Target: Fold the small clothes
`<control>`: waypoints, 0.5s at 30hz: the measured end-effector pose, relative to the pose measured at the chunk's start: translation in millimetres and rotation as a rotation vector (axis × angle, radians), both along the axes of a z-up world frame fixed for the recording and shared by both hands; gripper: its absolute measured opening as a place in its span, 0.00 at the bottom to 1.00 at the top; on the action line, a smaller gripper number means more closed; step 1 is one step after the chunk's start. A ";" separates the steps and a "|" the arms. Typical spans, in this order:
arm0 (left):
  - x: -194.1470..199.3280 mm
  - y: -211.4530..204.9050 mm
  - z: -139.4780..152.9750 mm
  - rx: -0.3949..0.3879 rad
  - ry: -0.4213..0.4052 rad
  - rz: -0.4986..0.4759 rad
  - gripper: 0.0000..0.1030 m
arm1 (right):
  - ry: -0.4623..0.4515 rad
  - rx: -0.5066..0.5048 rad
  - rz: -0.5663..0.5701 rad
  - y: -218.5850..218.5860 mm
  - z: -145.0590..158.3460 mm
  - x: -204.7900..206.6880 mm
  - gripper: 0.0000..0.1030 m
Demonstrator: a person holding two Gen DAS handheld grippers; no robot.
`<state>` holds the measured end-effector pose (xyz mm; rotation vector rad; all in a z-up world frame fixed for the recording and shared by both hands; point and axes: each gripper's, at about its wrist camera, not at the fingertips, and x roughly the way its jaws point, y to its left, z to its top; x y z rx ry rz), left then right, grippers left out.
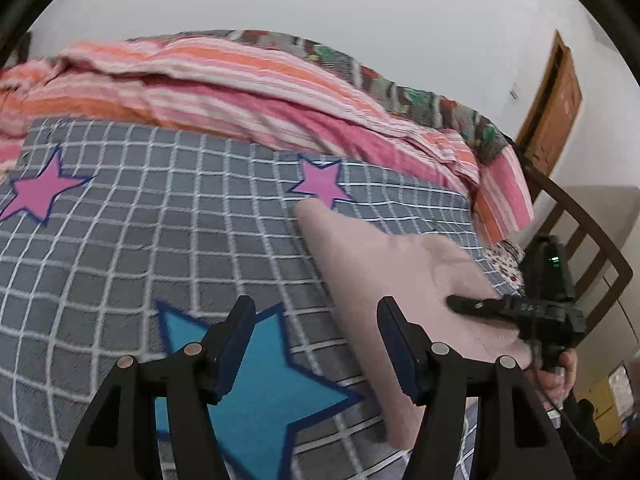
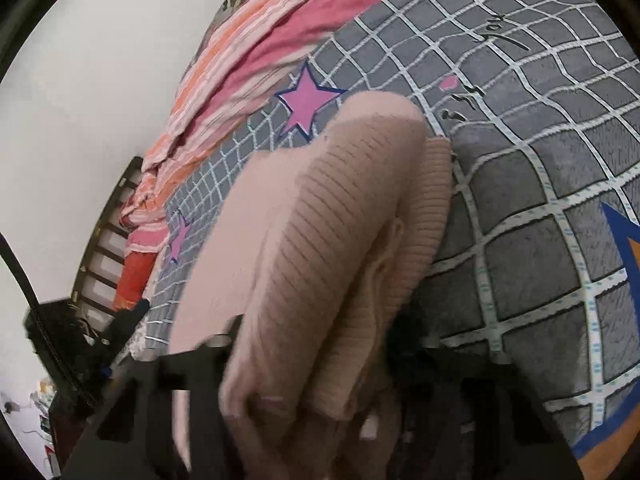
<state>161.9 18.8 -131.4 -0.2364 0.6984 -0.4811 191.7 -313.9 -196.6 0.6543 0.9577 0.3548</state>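
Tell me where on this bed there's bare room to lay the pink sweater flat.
Free: the grey checked sheet between the two pink stars, ahead of the open left hand-held gripper, up to the striped quilt. Crowded: the right side, where the pink sweater bunches in the right hand-held gripper.

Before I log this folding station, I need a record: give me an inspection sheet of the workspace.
Surface: grey checked bedspread with pink and blue stars.
Job's things: pink knit garment, bunched, ribbed part uppermost.
Clutter: striped pink-orange quilt heaped along the far side.
Grippers: left gripper open, empty, above the blue star; right gripper on the garment, its fingers buried in folds.
Cables: black cable below the right gripper.
Surroundings: white wall, wooden door, wooden bed rail.
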 end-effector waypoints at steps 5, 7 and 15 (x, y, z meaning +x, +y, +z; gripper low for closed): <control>-6.2 20.7 1.9 0.057 0.009 0.061 0.59 | -0.086 -0.081 -0.022 16.2 47.7 -11.6 0.36; -8.4 29.9 2.6 0.089 0.013 0.091 0.59 | -0.125 -0.102 -0.045 25.2 74.6 -17.1 0.35; -14.4 69.8 -5.2 0.038 0.037 0.151 0.59 | -0.191 -0.405 -0.098 103.1 151.4 -10.3 0.35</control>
